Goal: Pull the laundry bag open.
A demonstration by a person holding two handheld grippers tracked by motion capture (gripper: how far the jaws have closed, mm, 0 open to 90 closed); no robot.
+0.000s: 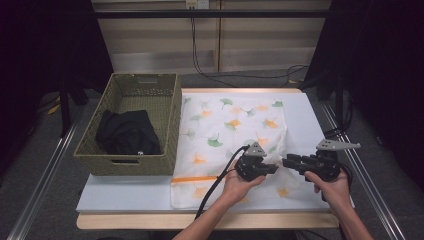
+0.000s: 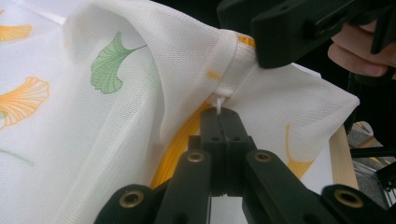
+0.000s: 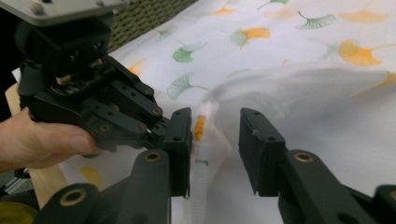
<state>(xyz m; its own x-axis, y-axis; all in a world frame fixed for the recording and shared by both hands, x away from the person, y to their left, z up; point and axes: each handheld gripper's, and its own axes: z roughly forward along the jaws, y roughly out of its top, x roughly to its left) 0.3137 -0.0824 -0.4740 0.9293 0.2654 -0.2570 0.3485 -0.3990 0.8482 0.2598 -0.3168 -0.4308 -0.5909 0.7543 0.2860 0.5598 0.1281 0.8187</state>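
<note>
Cloth (image 1: 235,130) with ginkgo leaves lies spread on the table (image 1: 310,120); left gripper (image 2: 223,122) pinches a raised fold between closed jaws. Right gripper (image 3: 215,140), jaws apart, straddles that fold. Basket (image 1: 165,130) sits well apart.

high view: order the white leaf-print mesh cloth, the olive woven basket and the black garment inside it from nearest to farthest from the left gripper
1. White leaf-print mesh cloth: right at the left gripper, whose jaws are shut on a raised fold of it.
2. Olive woven basket: to the left, its near wall bordering the cloth.
3. Black garment: farther left, lying inside the basket.
</note>
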